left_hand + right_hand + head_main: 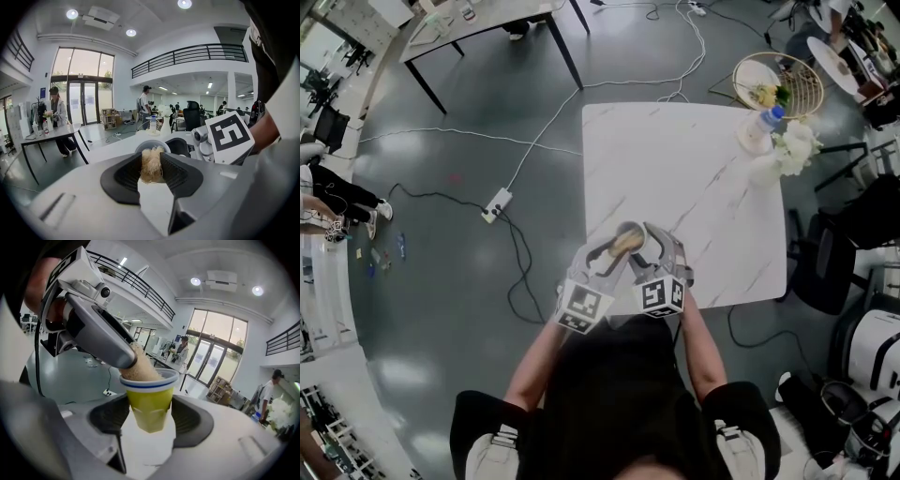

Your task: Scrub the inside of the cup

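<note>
- Scrubbing is in hand: the right gripper (149, 423) has its jaws pinching the yellow cup (149, 397) by its sides, upright, over the desk (703, 187) toward its 6 o'clock edge.
- The left gripper (151, 177) slants in from 10 o'clock in the right gripper view, jaws clamped on a straw-coloured fibre scrubber (151, 161) whose tip sits inside the cup's mouth.
- Next up, by my read: work the scrubber round the inner wall and push it deeper, with the cup gripped firmly so it doesn't tip.
</note>
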### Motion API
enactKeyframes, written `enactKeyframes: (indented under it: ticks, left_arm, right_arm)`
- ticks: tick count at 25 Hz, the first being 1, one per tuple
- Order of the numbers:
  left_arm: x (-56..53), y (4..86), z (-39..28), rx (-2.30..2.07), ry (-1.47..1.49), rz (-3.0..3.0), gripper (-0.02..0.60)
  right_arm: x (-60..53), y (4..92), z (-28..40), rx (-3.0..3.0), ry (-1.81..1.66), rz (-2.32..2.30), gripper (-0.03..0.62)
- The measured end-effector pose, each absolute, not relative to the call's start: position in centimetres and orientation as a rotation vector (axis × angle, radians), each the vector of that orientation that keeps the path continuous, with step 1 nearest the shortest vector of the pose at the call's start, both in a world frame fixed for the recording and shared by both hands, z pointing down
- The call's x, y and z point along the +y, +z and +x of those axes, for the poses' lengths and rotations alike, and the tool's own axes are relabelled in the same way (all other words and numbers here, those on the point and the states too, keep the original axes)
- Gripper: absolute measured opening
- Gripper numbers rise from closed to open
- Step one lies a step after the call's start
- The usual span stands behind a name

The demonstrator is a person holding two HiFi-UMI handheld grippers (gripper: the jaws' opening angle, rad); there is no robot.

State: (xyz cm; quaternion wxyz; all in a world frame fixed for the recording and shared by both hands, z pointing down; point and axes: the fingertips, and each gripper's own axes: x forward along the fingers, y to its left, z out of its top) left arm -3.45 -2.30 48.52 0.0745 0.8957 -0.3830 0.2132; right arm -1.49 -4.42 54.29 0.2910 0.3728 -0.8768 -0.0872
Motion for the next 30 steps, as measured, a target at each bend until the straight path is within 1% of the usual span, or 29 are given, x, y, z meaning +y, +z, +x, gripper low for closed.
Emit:
enactKeyframes:
  ticks: [14, 30]
  left_arm:
    - [-2.2, 48.6, -4.6, -1.186, 0.673, 2.674, 0.130]
    - [-1.6, 48.0, -3.6, -1.120, 0.623, 2.709, 0.130]
  right_arm:
    - [-3.0, 53.7, -1.8, -2.336, -0.249, 1.001, 0.281]
    - [-3.1, 53.4, -1.1, -2.319, -0.243, 1.026, 0.281]
